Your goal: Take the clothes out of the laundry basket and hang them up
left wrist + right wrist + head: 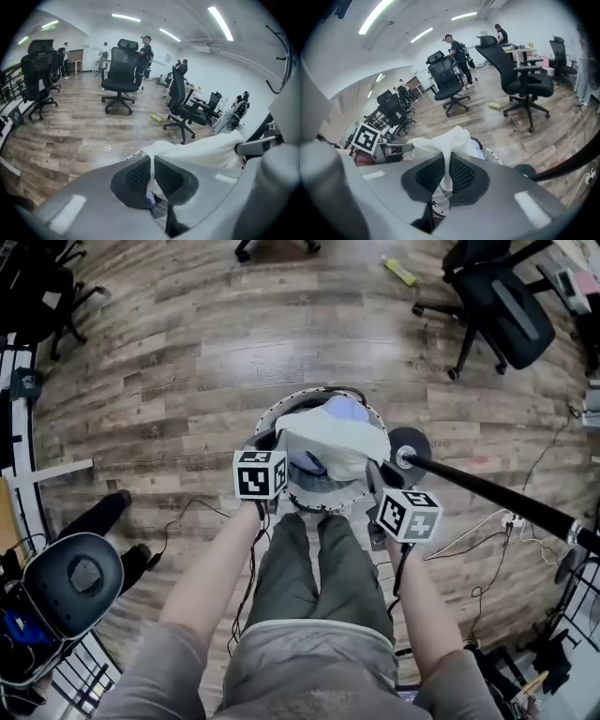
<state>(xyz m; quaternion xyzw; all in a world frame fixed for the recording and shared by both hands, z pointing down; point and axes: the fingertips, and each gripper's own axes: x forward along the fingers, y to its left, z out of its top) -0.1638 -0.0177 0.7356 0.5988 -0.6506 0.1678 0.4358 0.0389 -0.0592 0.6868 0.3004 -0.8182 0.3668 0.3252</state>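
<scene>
- While we hold the white garment (330,439) stretched over the round laundry basket (272,418), our left gripper (152,161) has its jaws clamped on one edge.
- Our right gripper (446,161) has its jaws pinched on the opposite edge.
- We see the basket standing on the wooden floor (187,352).

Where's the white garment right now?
Head view, centre: the white garment hangs over the basket, clamped by the left tool and right tool.

The person wears a grey short-sleeved shirt (309,662) and olive trousers (319,568). The left hand-held gripper (152,161) and right hand-held gripper (446,164) are grey, with black mesh pads (138,176) and black-and-white marker cubes (260,474).
</scene>
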